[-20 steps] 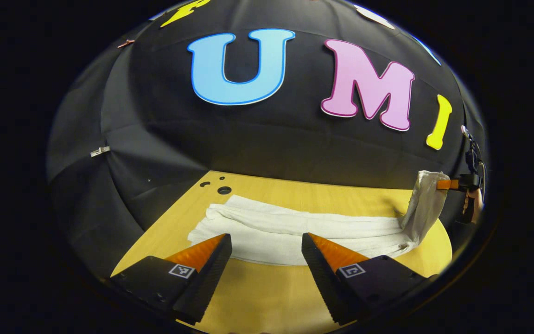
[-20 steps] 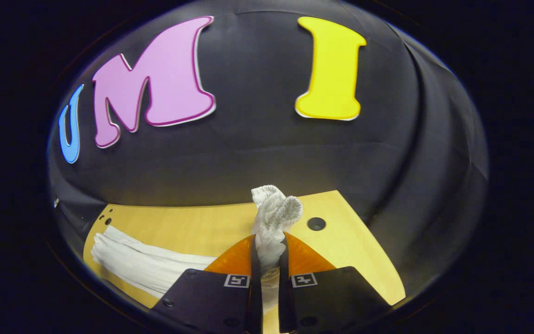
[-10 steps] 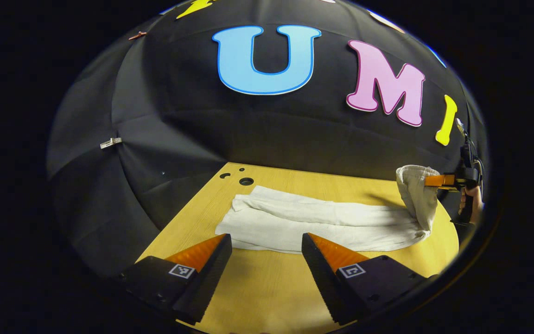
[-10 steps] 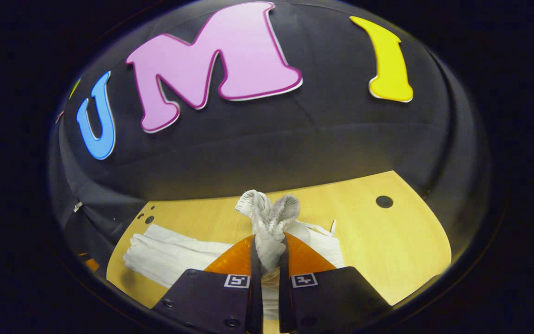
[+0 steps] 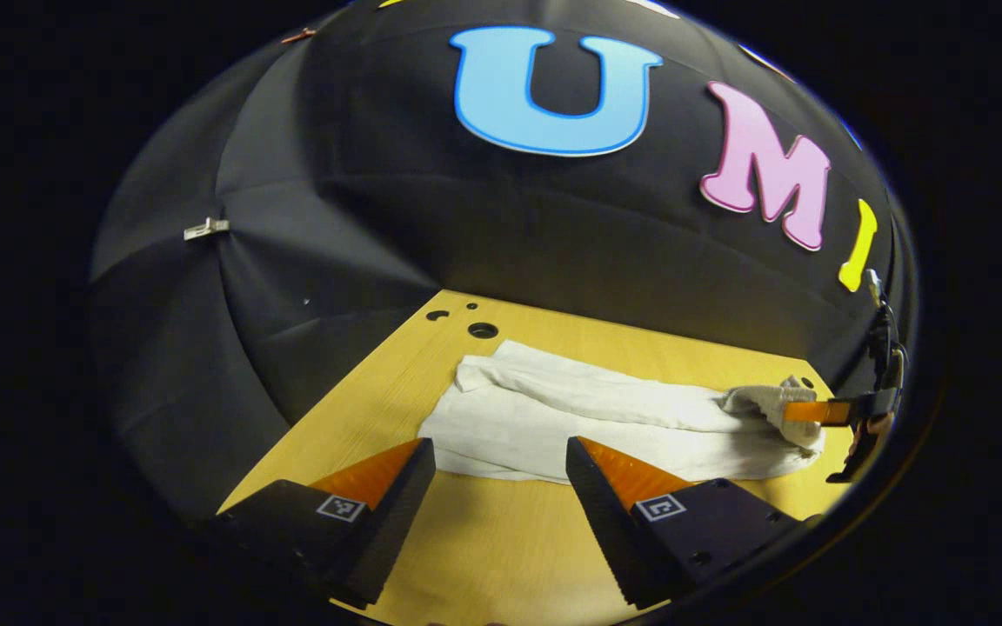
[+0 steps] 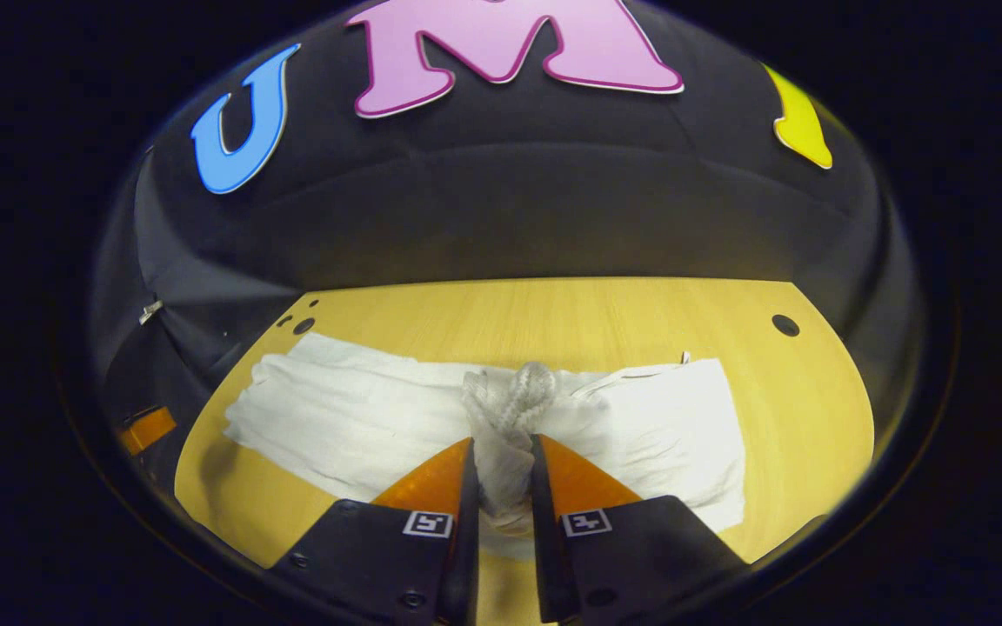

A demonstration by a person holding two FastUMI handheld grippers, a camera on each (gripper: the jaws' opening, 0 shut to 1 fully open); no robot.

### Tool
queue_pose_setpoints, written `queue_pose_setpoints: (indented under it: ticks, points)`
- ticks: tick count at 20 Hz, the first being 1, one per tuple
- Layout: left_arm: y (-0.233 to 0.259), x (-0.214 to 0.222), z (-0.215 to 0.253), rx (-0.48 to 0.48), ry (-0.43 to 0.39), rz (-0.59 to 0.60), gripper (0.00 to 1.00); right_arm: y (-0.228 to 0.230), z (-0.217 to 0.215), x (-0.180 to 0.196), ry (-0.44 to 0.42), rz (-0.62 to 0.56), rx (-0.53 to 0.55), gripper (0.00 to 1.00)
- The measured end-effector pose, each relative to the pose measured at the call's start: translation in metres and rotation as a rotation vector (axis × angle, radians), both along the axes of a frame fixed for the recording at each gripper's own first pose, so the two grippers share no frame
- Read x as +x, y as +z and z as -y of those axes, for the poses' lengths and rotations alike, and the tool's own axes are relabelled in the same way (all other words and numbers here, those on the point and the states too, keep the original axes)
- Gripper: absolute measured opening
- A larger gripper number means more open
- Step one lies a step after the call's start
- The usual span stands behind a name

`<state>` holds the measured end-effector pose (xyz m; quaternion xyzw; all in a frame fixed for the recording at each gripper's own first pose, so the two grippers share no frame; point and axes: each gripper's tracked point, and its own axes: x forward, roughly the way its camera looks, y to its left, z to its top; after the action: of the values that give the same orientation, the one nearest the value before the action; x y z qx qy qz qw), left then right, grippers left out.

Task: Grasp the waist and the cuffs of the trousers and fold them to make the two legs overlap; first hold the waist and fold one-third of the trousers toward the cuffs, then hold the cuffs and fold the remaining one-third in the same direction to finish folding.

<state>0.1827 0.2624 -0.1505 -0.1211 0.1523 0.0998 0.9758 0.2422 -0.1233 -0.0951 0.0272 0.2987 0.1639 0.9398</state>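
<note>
Trousers (image 6: 362,417): white, legs overlapped, lying across desk (image 6: 553,313), centre frame. Right gripper (image 6: 501,469): fingers clamped on bunched waist, now lowered from raised position onto legs; first third-fold nearly laid. Left gripper (image 5: 497,474): fingers apart, idle, lower frame.

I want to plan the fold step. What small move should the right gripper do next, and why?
Probably open and let go. The right gripper is shut on the bunched waist, already laid low over the trousers on the table.
</note>
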Motion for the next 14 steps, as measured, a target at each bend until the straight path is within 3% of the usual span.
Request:
queue_pose_setpoints:
  ticks: [1,3,4,5,7,8,9,10,11,14]
  points:
    - [-0.005,0.005,-0.007,-0.004,0.011,-0.008,0.96,-0.003,0.000,-0.002,0.015,-0.013,0.014,0.39]
    - [-0.023,0.017,-0.025,-0.009,0.048,-0.049,0.96,-0.006,-0.003,-0.004,0.043,-0.040,0.043,0.46]
    - [-0.031,0.023,-0.033,-0.020,0.068,-0.069,0.96,-0.005,-0.001,-0.005,0.055,-0.044,0.046,0.46]
    - [-0.039,0.029,-0.037,-0.045,0.085,-0.087,0.97,-0.006,-0.004,-0.010,0.065,-0.040,0.044,0.36]
    - [-0.055,0.041,-0.040,-0.089,0.112,-0.125,0.96,-0.001,-0.008,-0.030,0.080,-0.029,0.026,0.61]
    - [-0.060,0.048,-0.045,-0.083,0.131,-0.144,0.96,0.002,-0.001,-0.038,0.073,-0.021,0.006,0.69]
    - [-0.066,0.055,-0.045,-0.076,0.146,-0.161,0.96,0.001,0.006,-0.045,0.056,-0.018,-0.014,0.86]
    - [-0.069,0.064,-0.044,-0.074,0.154,-0.170,0.96,0.008,0.015,-0.053,0.039,-0.013,-0.021,0.87]
    - [-0.074,0.070,-0.043,-0.078,0.160,-0.180,0.96,0.010,0.021,-0.059,0.017,-0.011,-0.022,1.00]
    - [-0.086,0.087,-0.044,-0.098,0.196,-0.212,0.96,0.026,0.044,-0.083,-0.028,-0.001,-0.016,0.99]
